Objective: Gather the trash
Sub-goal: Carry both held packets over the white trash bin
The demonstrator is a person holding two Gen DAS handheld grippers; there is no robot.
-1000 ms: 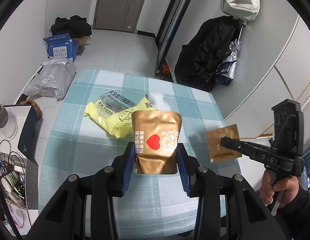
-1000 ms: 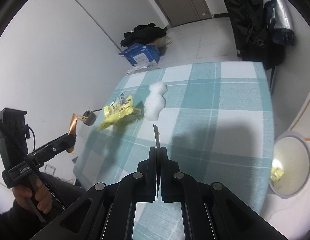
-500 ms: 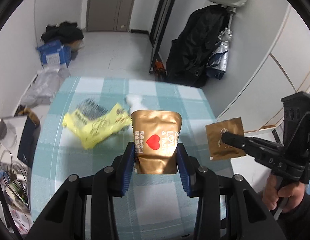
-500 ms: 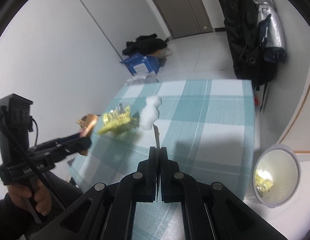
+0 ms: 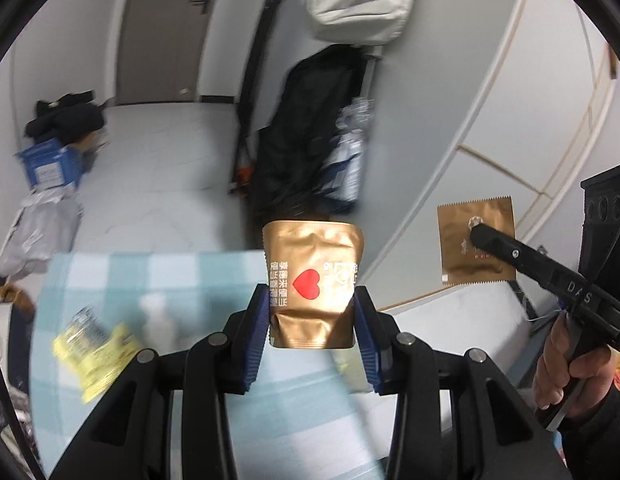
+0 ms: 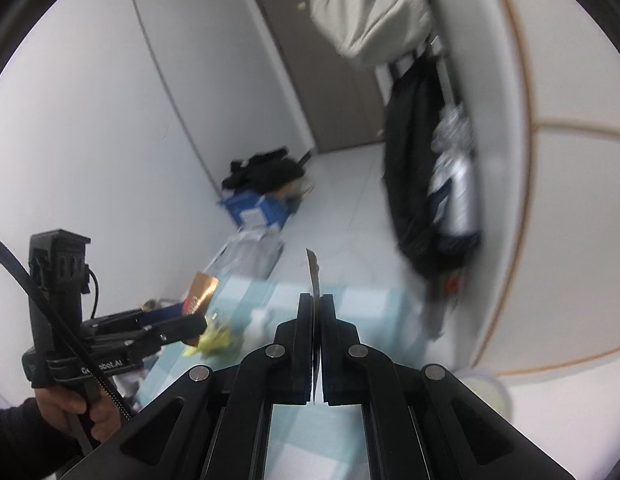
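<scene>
The counter point(image 5: 122, 276), under its blue-and-white check cloth, is the landmark here: both pieces of trash in hand are lifted clear above its near end, and more trash lies on it toward its left side, a yellow wrapper point(image 5: 96, 350) with a white crumpled lump point(image 5: 156, 316) just beside it. The left hand-held gripper point(image 5: 312, 322) has its blue pads clamped on the lower sides of a gold pouch with a red heart point(image 5: 312, 276), which stands upright. The right hand-held gripper point(image 6: 317, 344), off the counter's right edge, is pinched fully closed on a flat brown sachet point(image 5: 476, 246), seen edge-on between the jaws in its own view. A pale round rim low beside the counter's right side may be the bin point(image 6: 486, 394), though blur leaves that uncertain. To do the carry well, keep both grips firm, swing both pieces over that opening, and only release once each hangs squarely above it, the thin sachet especially, since it could flutter aside.
</scene>
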